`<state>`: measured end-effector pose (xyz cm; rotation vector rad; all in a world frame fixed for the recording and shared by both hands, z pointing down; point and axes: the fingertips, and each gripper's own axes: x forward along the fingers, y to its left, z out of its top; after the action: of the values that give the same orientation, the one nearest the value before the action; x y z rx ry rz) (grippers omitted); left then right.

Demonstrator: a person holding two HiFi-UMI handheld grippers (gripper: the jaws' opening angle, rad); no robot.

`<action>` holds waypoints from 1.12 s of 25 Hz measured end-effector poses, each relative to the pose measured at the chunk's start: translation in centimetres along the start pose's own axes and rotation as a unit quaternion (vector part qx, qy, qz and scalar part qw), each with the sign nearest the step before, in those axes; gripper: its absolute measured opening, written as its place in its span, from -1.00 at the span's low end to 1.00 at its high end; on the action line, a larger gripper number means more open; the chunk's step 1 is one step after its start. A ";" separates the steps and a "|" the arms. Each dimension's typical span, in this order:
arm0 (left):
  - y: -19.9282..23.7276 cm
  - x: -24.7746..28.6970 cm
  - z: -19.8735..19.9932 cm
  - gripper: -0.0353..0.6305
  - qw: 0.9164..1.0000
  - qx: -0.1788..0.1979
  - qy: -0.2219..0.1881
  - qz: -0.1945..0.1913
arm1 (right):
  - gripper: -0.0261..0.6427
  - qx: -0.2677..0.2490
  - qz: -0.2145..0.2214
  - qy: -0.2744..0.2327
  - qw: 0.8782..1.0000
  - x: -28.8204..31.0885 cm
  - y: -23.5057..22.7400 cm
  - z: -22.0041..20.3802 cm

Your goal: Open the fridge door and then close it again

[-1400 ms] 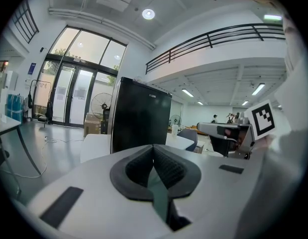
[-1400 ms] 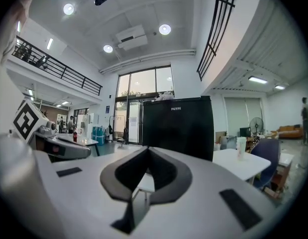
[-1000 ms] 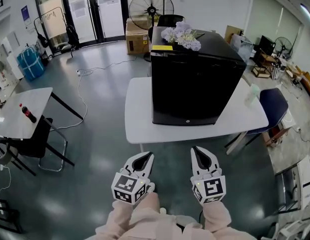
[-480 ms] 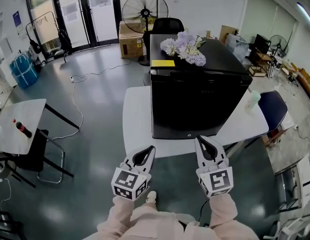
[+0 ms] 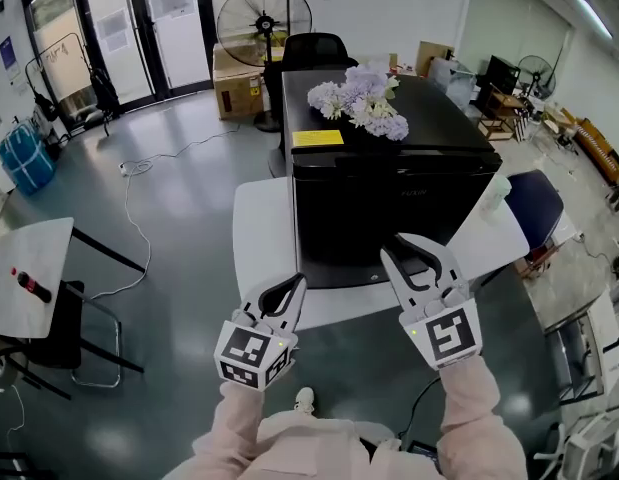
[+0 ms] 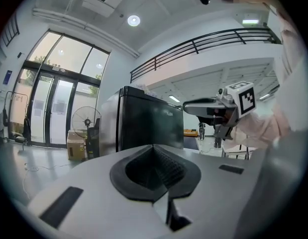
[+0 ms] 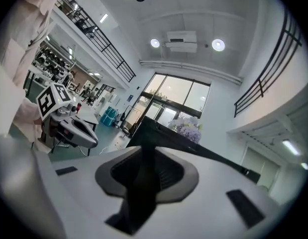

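A black mini fridge (image 5: 389, 198) stands on a white table (image 5: 254, 238), its door closed and facing me. Pale purple flowers (image 5: 359, 98) and a yellow note (image 5: 317, 138) lie on its top. My left gripper (image 5: 292, 290) hovers in front of the table's near edge, shut and empty. My right gripper (image 5: 417, 253) is held up before the fridge's lower front; its jaws have just been opening and stand apart with nothing between them. The left gripper view shows the fridge (image 6: 149, 123) ahead and the right gripper (image 6: 208, 106) beside it.
A black chair (image 5: 314, 48), a floor fan (image 5: 264, 13) and a cardboard box (image 5: 234, 83) stand behind the fridge. A blue chair (image 5: 529, 208) sits at the table's right. A second table with a bottle (image 5: 24, 286) is at the left. A cable (image 5: 139, 218) trails across the floor.
Both grippers have risen and moved forward toward the fridge, which now looms closer. The right gripper's jaws have gone from shut to apart. The left stays shut.
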<state>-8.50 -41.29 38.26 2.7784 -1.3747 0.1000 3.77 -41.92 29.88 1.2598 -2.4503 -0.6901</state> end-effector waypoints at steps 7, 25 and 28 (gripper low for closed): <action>2.2 2.4 1.9 -0.86 0.999 0.022 -0.016 -0.027 | -0.45 -0.091 0.009 0.024 0.995 3.4 -2.4 2.2; 7.7 4.2 3.5 -0.86 0.998 0.042 -0.035 -0.037 | -0.29 -0.289 0.118 0.199 0.929 10.7 -2.6 1.5; 8.2 4.0 2.9 -0.86 0.998 0.038 -0.031 -0.033 | -0.32 -0.305 0.113 0.229 0.918 11.4 -2.4 0.8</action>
<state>-12.51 -49.59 35.70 2.9103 -1.3167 0.0670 -1.46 -52.30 28.42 0.7642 -1.7579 -0.8802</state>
